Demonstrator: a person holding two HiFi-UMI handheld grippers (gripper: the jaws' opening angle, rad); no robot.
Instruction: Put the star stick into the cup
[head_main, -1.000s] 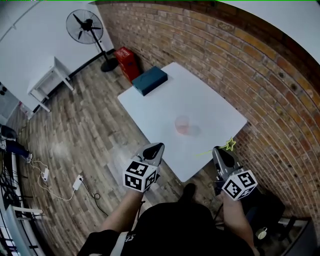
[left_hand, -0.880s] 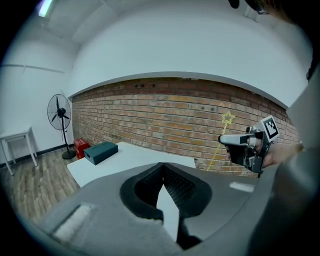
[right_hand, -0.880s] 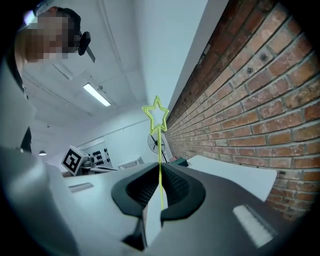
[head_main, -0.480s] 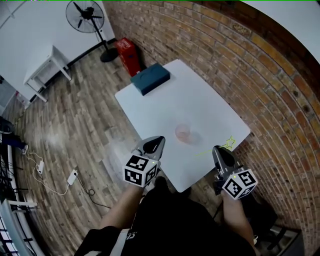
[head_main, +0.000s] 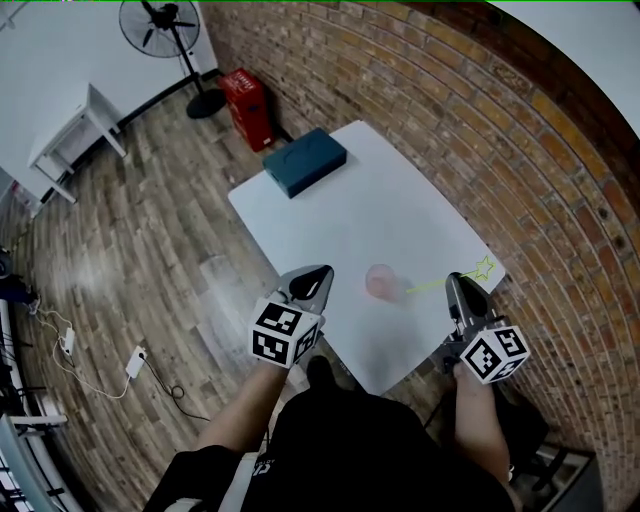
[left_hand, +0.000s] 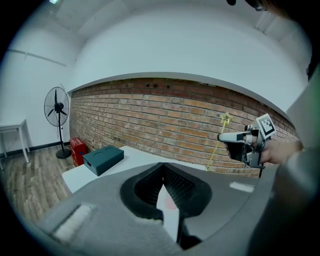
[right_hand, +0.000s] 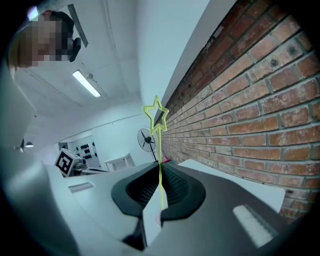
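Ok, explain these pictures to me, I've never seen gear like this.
There is no robot here: a person holds a two-jaw gripper in each hand. One picture comes from a camera on the person's head, looking steeply down. The other two come from cameras riding on each gripper. The white table carries a pink cup and a teal box. The right gripper is clamped on the thin yellow star stick. The left gripper is closed and empty.
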